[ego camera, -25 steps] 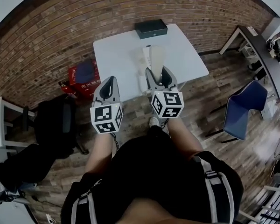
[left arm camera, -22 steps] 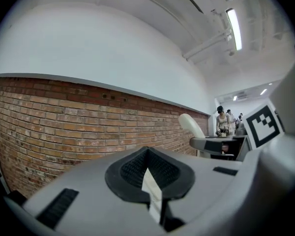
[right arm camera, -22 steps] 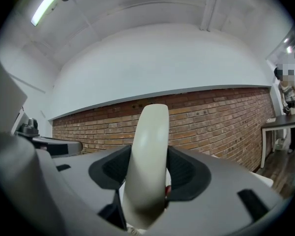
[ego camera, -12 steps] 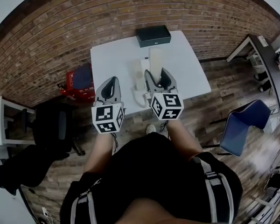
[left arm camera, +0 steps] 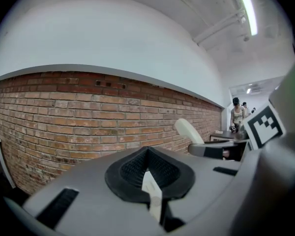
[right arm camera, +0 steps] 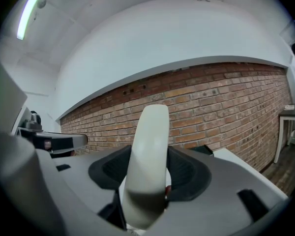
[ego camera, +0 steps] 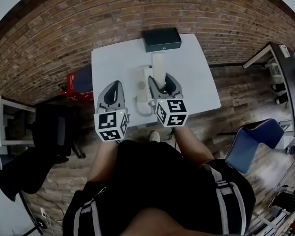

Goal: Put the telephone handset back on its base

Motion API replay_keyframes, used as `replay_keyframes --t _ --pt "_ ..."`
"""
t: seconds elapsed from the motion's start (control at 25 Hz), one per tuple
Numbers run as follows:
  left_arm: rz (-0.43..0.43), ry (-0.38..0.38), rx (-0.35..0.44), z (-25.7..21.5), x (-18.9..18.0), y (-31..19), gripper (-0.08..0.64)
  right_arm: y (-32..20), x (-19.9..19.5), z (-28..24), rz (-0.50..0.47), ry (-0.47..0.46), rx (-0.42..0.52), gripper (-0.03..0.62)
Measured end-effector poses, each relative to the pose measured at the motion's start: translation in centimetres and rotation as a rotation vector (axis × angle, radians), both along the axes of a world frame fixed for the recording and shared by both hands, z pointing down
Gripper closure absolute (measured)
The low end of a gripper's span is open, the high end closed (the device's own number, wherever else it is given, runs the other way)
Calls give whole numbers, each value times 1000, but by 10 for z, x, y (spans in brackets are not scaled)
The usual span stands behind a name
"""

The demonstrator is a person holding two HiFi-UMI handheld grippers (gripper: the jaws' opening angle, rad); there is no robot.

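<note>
Right gripper clenched on the handset, just to the right of the base.

My right jaws pinch the cream handset near its lower end, so it stands almost upright and most of its length is unsupported above the grip. The left gripper is closed on nothing, nearer me and to the left of the base. The base lies on the white table, with its cord looping off the near end. A black box sits beyond it. I see 2 risks. The handset could pivot in the pinch as I tilt it flat, and the cord could snag and drag the light base, because nothing braces it. I can read no brand or print, and the marker cube shows only black-and-white squares.
</note>
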State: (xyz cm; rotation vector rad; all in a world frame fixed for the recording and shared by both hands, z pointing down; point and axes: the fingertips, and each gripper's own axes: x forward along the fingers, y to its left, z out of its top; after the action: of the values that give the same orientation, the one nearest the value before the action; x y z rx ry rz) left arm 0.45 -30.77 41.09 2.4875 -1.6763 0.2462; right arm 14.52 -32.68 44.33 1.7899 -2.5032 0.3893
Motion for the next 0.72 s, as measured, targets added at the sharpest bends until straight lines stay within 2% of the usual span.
replay_keyframes --t 0.24,0.36,0.72 --pt "18 -23 -36 15 -9 -14 563 -18 -22 25 -22 -7 -75 377" --pt "25 -10 -58 21 -15 -18 563 -26 -31 39 -34 -5 -115 377" --pt "22 -13 -70 28 -40 -34 563 -48 -51 86 9 24 -241 377"
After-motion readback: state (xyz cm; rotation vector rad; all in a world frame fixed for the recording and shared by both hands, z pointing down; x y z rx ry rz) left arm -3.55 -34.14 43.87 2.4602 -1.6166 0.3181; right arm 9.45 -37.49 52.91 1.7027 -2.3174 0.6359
